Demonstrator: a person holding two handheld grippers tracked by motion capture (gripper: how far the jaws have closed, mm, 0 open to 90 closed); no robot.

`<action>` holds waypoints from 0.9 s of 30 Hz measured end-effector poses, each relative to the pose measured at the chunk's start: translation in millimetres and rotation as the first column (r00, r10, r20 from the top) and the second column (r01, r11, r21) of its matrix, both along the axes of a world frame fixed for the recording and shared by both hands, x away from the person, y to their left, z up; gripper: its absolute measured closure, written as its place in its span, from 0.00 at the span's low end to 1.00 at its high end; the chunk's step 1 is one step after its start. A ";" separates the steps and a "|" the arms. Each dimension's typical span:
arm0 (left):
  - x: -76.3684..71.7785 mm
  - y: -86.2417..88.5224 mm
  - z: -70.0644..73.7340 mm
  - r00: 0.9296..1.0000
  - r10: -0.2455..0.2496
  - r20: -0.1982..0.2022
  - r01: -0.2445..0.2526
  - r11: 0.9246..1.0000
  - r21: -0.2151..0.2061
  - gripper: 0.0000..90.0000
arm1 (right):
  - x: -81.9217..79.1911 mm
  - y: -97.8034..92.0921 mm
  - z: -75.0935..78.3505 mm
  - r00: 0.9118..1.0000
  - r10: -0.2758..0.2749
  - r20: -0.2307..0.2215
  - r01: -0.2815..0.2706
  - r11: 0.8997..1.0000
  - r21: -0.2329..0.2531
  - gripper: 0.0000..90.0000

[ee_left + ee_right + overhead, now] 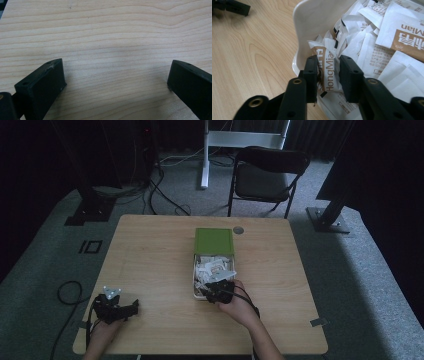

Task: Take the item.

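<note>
White, brown-printed paper sachet, light and crushable, sat pinched mid-body by the right claw; left claw gaped released above the wooden table.

Green lid, white-and-brown packets, wood-grain table.

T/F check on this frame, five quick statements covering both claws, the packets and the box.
1. The right claw is closed on a brown-and-white packet at the near end of the white box. True.
2. The left claw grips a packet. False: its jaws stand wide apart over bare table.
3. The box's green lid lies at the box's far end. True.
4. The box holds a single packet. False: many packets fill it.
5. The left claw rests inside the box. False: it sits near the table's front left corner.
</note>
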State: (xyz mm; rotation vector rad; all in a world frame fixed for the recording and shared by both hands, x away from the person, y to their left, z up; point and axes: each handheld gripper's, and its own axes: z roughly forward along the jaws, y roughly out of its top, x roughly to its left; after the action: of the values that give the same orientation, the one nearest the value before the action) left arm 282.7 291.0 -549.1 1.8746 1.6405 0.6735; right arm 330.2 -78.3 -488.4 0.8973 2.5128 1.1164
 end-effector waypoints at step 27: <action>0.1 0.1 0.1 1.000 -0.001 0.000 0.001 1.000 0.001 0.02 | 6.9 -36.7 62.3 0.986 -0.106 0.127 0.090 0.989 0.120 0.82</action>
State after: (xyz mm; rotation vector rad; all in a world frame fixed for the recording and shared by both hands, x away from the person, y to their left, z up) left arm 282.8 291.1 -549.0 1.8760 1.6399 0.6734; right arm 337.1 -115.0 -426.1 0.9319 2.2925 1.2542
